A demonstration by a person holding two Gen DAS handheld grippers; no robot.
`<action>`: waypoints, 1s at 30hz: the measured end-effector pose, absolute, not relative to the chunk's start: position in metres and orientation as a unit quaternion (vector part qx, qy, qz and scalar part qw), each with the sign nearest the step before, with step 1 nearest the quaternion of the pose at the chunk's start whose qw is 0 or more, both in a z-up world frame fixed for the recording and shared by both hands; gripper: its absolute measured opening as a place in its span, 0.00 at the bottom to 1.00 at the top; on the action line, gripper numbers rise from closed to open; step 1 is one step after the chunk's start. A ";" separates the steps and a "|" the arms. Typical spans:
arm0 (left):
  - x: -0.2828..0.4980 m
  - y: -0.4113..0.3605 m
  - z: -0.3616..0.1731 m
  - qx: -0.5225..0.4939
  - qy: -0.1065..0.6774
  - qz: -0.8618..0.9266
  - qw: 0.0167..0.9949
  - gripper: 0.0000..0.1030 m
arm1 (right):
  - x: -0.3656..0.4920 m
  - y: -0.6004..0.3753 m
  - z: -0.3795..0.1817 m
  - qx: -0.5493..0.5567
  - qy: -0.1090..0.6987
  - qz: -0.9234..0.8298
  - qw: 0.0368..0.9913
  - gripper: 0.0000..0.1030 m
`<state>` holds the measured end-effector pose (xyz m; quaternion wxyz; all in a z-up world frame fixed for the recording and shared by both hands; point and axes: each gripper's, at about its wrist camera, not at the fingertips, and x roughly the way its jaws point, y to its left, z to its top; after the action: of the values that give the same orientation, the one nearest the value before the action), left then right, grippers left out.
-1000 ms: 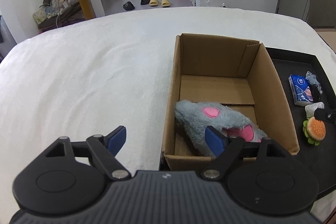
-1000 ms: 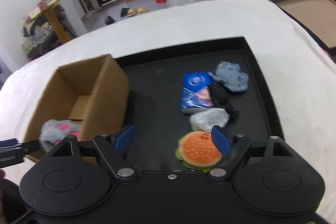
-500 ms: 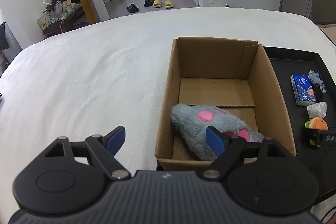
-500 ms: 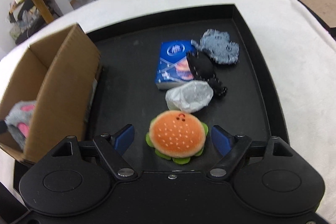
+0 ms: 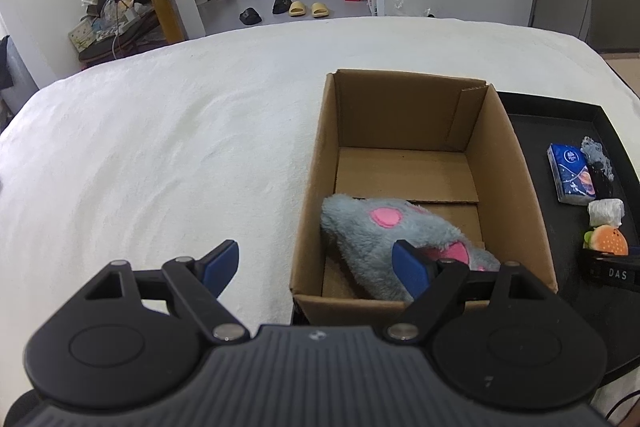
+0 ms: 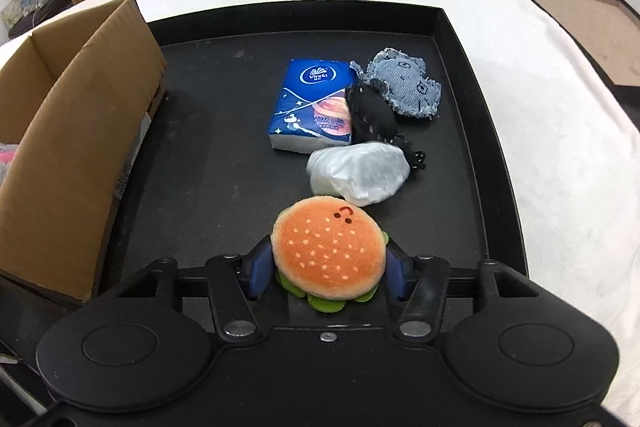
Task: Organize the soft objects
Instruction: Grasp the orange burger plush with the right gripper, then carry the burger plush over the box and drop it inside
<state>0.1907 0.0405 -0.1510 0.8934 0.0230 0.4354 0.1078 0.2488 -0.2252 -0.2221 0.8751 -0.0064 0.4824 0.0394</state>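
Right hand-held gripper [image 6: 329, 269] clamped on the plush hamburger [image 6: 329, 255], blue pads [image 6: 259, 268] pressed against both sides, down near the front edge of the black tray [image 6: 464, 39]. Just behind the burger, touching it: a crumpled white plastic bag [image 6: 359, 174]. Behind that a blue Vinda tissue pack [image 6: 314, 110], a black fabric piece [image 6: 370, 113] and a frayed denim pouch [image 6: 406, 87], all bunched together toward the tray's right side.

Left hand-held gripper [image 5: 318, 265] spread wide, nothing between the fingers, hanging over the near left corner of the cardboard box [image 5: 404, 115]. Only from this view: inside the box, a gray plush toy with pink patches [image 5: 384, 231] lying against the near wall. Right wrist view catches just the box's outer side wall at the tray's left edge. White bed cover [image 5: 160, 147] under everything.
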 end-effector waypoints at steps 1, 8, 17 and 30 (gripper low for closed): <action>0.191 0.042 -0.151 0.020 0.435 0.108 0.894 0.80 | 0.248 -0.226 -0.220 -0.008 0.479 0.037 0.877 0.50; 0.191 0.049 -0.153 -0.001 0.433 0.105 0.895 0.80 | 0.238 -0.228 -0.194 0.002 0.448 0.035 0.893 0.50; 0.190 0.054 -0.153 -0.013 0.418 0.099 0.903 0.80 | 0.233 -0.218 -0.164 0.000 0.417 0.063 0.907 0.50; 0.186 0.067 -0.157 -0.052 0.407 0.083 0.908 0.55 | 0.236 -0.186 -0.131 -0.021 0.381 0.094 0.919 0.50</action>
<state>0.1864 0.0672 -0.1568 0.9081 -0.0520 0.4071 0.0826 0.2356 -0.1859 -0.1314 0.9194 -0.0208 0.3814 0.0940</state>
